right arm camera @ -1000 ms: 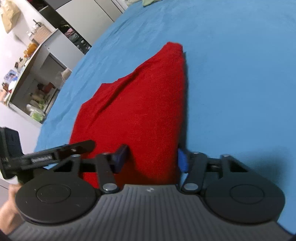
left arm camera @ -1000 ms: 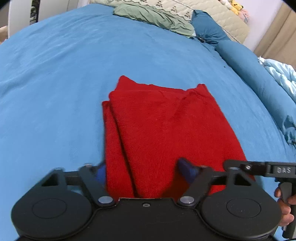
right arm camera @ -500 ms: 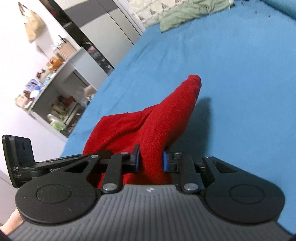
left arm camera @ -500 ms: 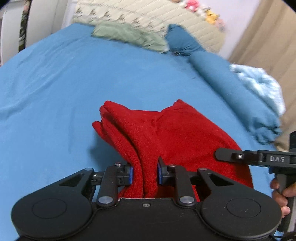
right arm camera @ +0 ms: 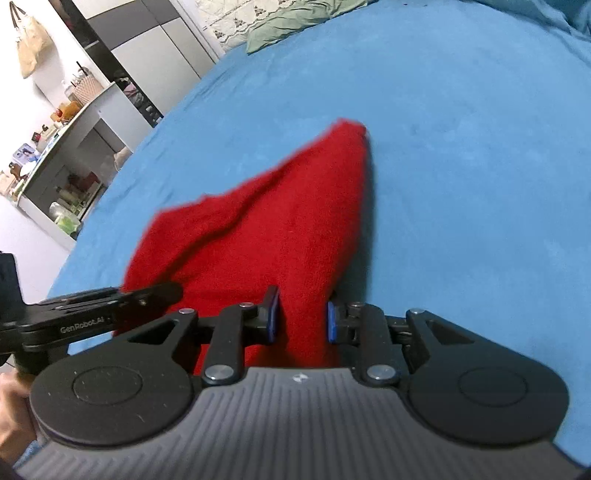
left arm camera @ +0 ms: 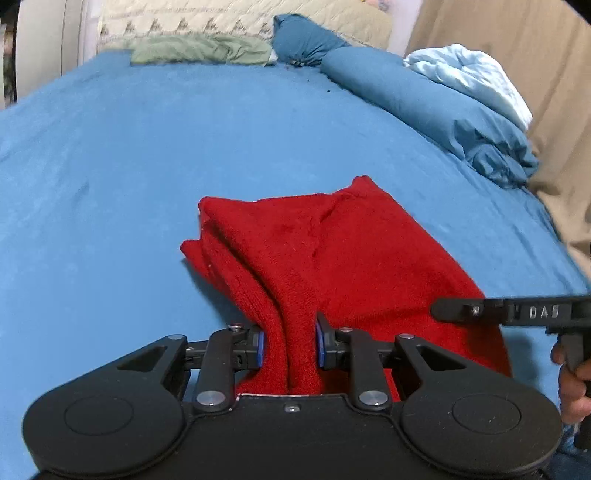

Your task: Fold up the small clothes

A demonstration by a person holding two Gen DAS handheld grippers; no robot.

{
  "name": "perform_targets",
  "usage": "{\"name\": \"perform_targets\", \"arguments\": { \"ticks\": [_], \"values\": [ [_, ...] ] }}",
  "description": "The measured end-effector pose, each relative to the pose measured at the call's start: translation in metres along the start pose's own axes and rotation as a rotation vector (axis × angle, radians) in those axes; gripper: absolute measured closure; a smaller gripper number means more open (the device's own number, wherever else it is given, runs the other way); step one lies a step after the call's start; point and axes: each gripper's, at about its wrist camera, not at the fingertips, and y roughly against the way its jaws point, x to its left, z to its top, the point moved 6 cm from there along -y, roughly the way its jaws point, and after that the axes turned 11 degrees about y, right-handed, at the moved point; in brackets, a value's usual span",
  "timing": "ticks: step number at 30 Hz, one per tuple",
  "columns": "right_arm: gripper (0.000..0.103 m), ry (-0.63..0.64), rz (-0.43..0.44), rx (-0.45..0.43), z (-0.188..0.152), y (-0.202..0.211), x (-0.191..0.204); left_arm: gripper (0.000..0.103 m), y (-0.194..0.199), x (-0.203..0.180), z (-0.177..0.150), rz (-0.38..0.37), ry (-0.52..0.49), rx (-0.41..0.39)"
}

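Note:
A red knit garment (left arm camera: 332, 258), partly folded, lies on the blue bedsheet (left arm camera: 147, 166). My left gripper (left arm camera: 289, 345) is shut on its near left edge, the cloth bunched between the blue pads. My right gripper (right arm camera: 301, 319) is shut on the near right edge of the same red garment (right arm camera: 277, 221), and it shows in the left wrist view (left arm camera: 517, 314) at the right. The far end of the garment rests on the bedsheet (right arm camera: 461, 147).
A green garment (left arm camera: 199, 50) and a quilted beige cover (left arm camera: 221, 22) lie at the head of the bed. A rolled blue duvet (left arm camera: 424, 96) with a pale blue blanket (left arm camera: 469, 77) runs along the right. Shelves and cabinets (right arm camera: 74, 147) stand past the bed's left edge.
Both grippers went from open around the garment's near edge to shut on it. They have lifted that edge, so the cloth bunches and rises toward the cameras.

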Motion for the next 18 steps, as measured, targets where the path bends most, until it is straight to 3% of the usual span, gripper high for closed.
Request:
{"name": "perform_targets", "arguments": {
  "ticks": [2, 3, 5, 7, 8, 10, 13, 15, 18],
  "values": [
    [0.058, 0.0, 0.001, 0.0, 0.002, 0.002, 0.001, 0.072, 0.003, -0.001, 0.004, 0.009, 0.001, 0.004],
    [0.052, 0.011, -0.007, 0.003, 0.003, 0.003, 0.004, 0.069, 0.007, -0.001, 0.008, 0.025, 0.006, 0.003],
    [0.037, 0.055, -0.025, -0.011, 0.009, 0.012, 0.009, 0.054, 0.017, 0.002, 0.011, 0.061, 0.001, -0.028],
    [0.009, 0.075, -0.066, -0.065, 0.018, 0.023, 0.008, 0.035, 0.027, 0.009, 0.014, 0.089, -0.003, -0.07],
    [0.005, 0.07, -0.107, -0.094, 0.022, 0.027, 0.004, 0.032, 0.026, 0.013, 0.012, 0.102, 0.001, -0.08],
    [0.003, 0.05, -0.165, -0.096, 0.024, 0.025, -0.007, 0.032, 0.017, 0.031, 0.011, 0.134, 0.037, -0.059],
    [0.004, 0.043, -0.229, -0.026, 0.018, 0.006, -0.026, 0.028, 0.0, 0.051, 0.006, 0.134, 0.105, -0.011],
    [0.005, 0.063, -0.246, 0.023, 0.01, -0.008, -0.033, 0.026, -0.01, 0.057, 0.004, 0.124, 0.126, 0.005],
    [0.005, 0.091, -0.255, 0.022, 0.011, -0.016, -0.03, 0.021, -0.015, 0.059, 0.007, 0.131, 0.138, 0.006]
  ]
}}
